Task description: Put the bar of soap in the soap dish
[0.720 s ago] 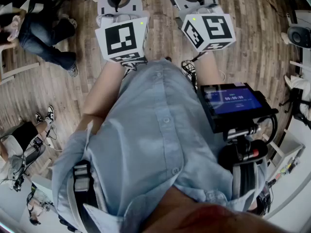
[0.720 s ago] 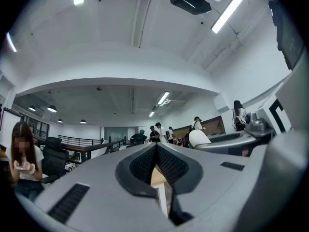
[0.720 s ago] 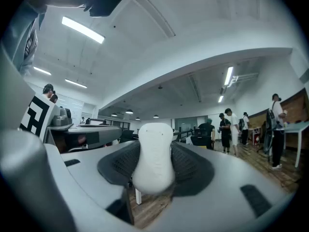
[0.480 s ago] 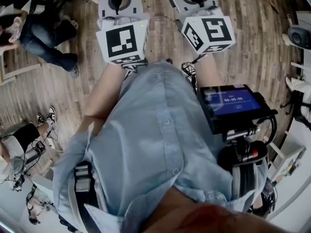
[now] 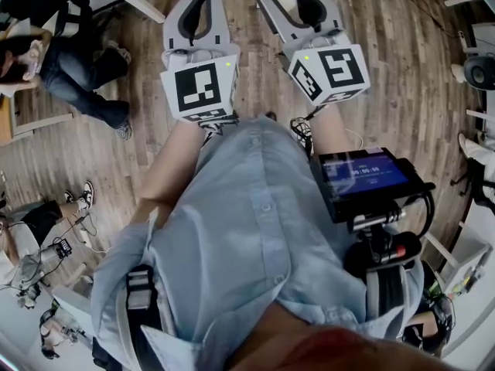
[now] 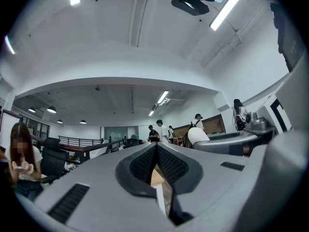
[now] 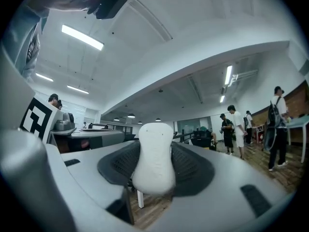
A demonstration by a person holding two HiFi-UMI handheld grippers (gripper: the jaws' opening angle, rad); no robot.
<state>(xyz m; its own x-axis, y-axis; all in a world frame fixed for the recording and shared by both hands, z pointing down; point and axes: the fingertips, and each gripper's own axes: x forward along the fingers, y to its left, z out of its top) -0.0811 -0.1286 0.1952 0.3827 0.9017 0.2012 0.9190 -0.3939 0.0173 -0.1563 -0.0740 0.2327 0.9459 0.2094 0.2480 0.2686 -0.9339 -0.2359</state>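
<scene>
White matte bar of soap (image 7: 154, 170), an oblong with rounded ends and a slight waist, stands upright in the right gripper (image 7: 155, 145). The dark ribbed pads (image 7: 189, 166) of its jaws press on both flanks, so it is grasped. Its surface is smooth, with a few faint specks near the upper end.

Left gripper (image 6: 156, 148): jaws clenched tip to tip, nothing between them.

In the head view both grippers are held out side by side ahead of the person's light-blue shirt (image 5: 247, 222), above the wood-plank floor (image 5: 402, 68). The soap is carried in the air over that floor.
</scene>
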